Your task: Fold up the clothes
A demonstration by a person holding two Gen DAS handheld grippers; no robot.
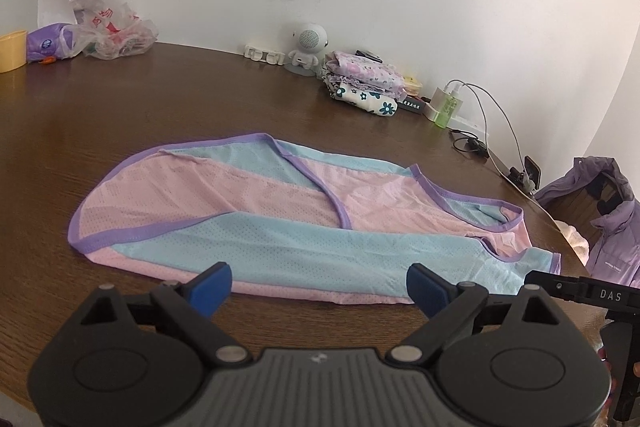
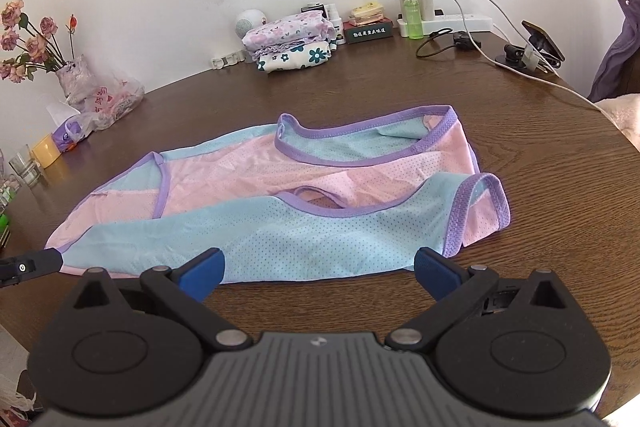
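White walls are backing a dark brown wooden table, which is serving as the folding surface. Lying flat across its middle is a pink and pale blue mesh sleeveless garment with purple trim, already doubled lengthwise so that a blue panel is resting over the pink layer; its near edge is running just in front of both grippers, probably so it can be taken up from this side. The left gripper is hovering just short of that near edge with its blue-padded fingers spread wide and holding nothing. The right gripper is waiting the same way, jaws wide apart and empty, nearer the end with the armhole and neckline openings. Each gripper appears to be covering one half of the garment, likely in readiness for the next fold. Pushed back against the wall, apparently to keep the working area free, a small stack of folded floral-print clothes is sitting beside a round white speaker figure. A vase of dried pink roses and a crumpled plastic bag are occupying the far left corner, well apart from the garment.
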